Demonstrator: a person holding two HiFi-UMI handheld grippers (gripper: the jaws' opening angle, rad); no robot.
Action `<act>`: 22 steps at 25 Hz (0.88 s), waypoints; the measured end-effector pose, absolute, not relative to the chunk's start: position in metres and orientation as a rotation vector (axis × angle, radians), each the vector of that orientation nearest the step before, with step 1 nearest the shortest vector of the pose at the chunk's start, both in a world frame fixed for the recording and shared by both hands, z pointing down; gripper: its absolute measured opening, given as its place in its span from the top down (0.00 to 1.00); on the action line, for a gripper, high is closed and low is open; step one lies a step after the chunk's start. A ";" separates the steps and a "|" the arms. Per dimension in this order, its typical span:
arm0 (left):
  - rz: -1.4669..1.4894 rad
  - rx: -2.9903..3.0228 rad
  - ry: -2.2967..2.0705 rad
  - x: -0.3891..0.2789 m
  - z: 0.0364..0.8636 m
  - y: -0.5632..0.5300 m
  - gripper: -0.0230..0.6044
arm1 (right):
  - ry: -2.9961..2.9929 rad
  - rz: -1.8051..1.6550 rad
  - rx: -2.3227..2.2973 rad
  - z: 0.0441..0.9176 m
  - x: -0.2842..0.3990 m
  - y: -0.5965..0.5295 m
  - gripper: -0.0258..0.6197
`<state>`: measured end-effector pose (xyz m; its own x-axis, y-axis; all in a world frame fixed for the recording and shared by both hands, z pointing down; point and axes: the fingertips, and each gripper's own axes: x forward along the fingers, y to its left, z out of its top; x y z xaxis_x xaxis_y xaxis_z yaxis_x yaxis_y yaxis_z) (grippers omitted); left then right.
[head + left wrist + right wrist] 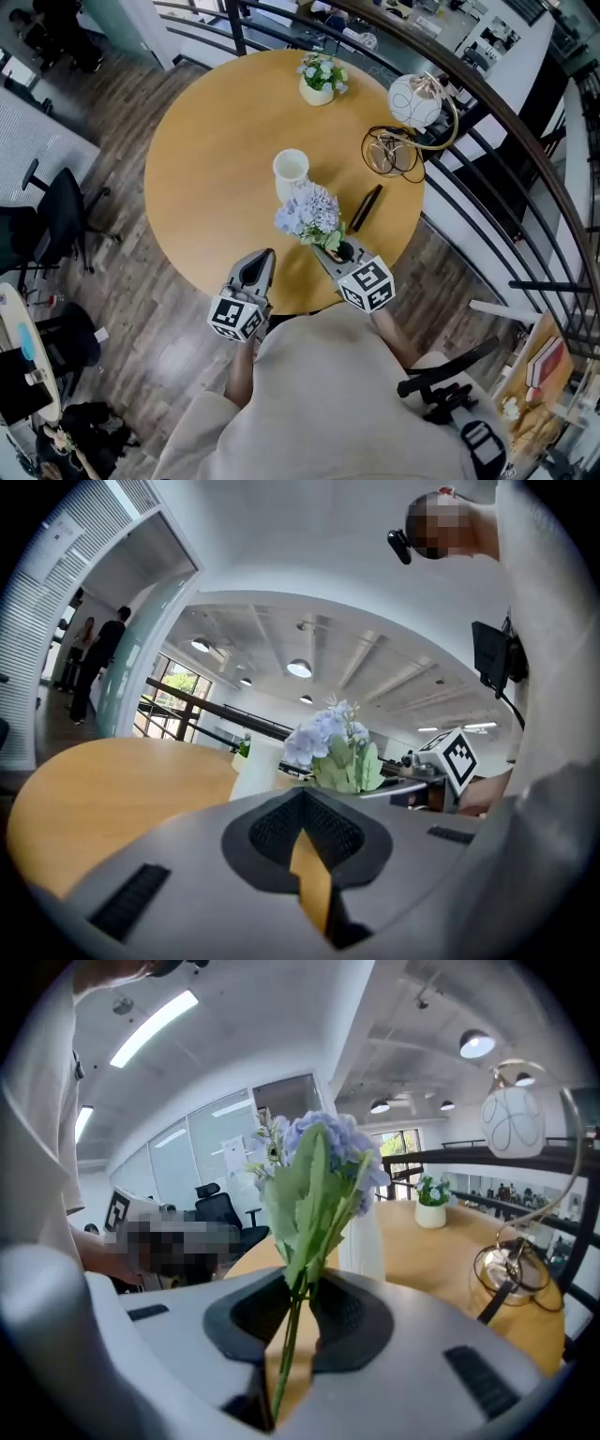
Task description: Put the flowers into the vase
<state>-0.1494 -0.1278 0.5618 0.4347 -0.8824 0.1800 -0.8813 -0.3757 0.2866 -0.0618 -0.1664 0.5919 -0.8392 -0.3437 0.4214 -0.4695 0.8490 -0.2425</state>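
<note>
Flowers (309,214) gripped by stem in R tongs (295,1326), bloom up, just beside vase (291,172) on its near side, not in it yet. Vase upright on tabletop (206,159), mouth looks empty. L tongs (302,846) closed on nothing, low at tabletop edge, apart from vase. Task approx. half done: pickup made. Left to do: bring stem over vase mouth, lower in, let go. L could steady vase if needed.
</note>
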 end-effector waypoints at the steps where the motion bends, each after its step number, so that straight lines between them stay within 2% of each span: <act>1: -0.005 2.371 -1.509 -0.149 0.558 -0.132 0.95 | -2.687 0.467 0.624 0.584 -0.060 -0.170 0.85; 11: -0.074 2.503 -1.522 -0.150 0.515 -0.174 0.95 | -2.846 0.321 0.773 0.518 -0.056 -0.229 0.85; 22: -0.069 2.517 -1.551 -0.153 0.519 -0.189 0.95 | -2.957 0.173 0.750 0.487 -0.079 -0.271 0.85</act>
